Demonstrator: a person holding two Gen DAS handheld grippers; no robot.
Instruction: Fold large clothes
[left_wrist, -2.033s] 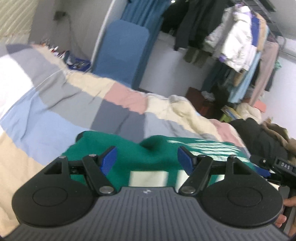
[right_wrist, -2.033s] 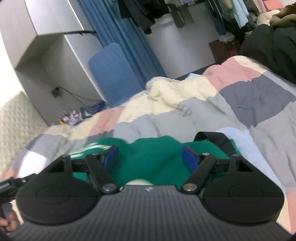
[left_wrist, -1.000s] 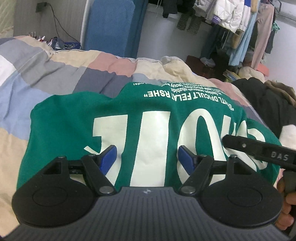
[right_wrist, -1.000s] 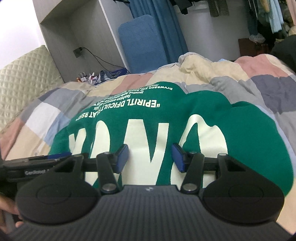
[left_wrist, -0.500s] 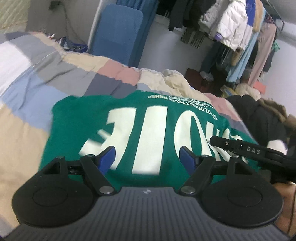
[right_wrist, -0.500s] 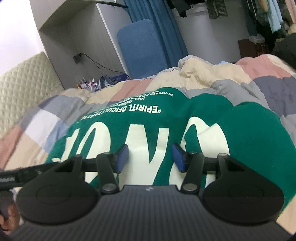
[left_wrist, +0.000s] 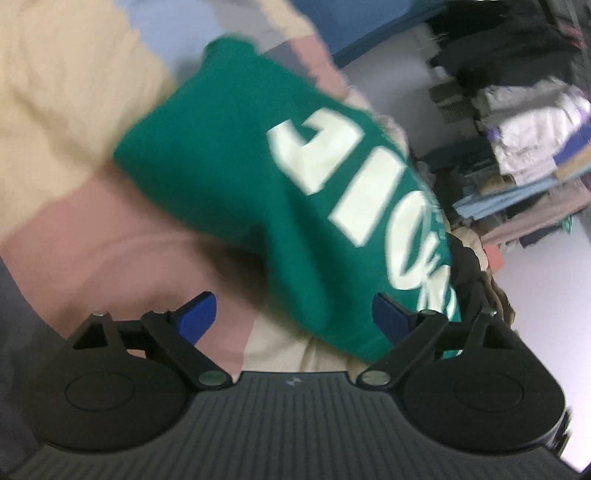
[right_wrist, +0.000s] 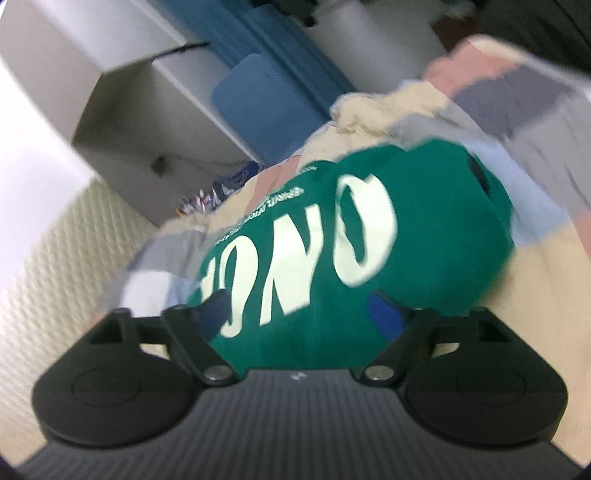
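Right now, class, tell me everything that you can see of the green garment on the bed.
The green garment is a soft knit-looking top with big cream letters and a line of small cream print. It lies folded into a compact bundle, print upward, on the patchwork quilt. A dark opening shows at one rounded end. Both views are blurred. No fingers press on it, though it shows between each open pair.
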